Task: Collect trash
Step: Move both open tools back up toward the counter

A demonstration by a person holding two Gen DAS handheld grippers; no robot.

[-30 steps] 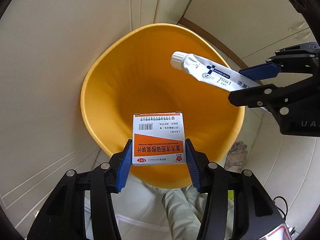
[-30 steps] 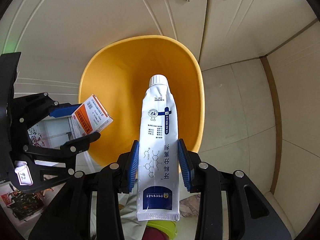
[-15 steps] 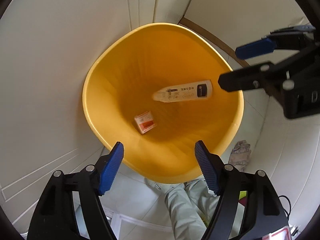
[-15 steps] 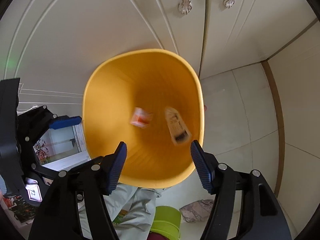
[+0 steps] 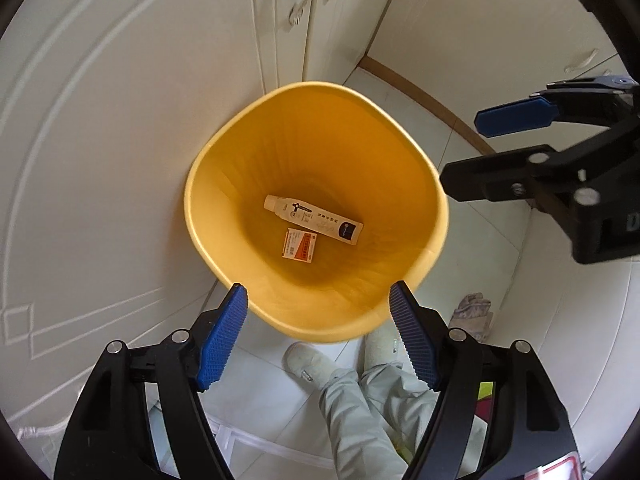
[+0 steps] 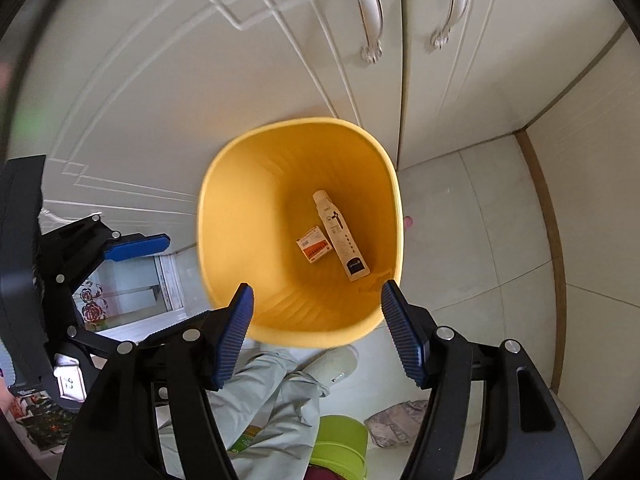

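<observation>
Bin contents: we see a white ointment tube [image 5: 313,219] and a small orange-and-white medicine box [image 5: 299,245] lying flat on the bottom, just beside each other.
Yellow bin [image 5: 436,216]: it stands on the tiled floor [image 6: 460,216] against the cream cabinet doors [image 6: 280,40].
Left gripper [image 5: 319,336]: our jaws are spread wide over the near rim, holding nothing.
Right gripper [image 6: 316,330]: likewise spread apart and bare above the bin.
Around us: a pale trouser leg [image 5: 360,404], a shoe [image 5: 304,360], a crumpled rag [image 5: 472,312], and a lime-green container [image 6: 340,448].
</observation>
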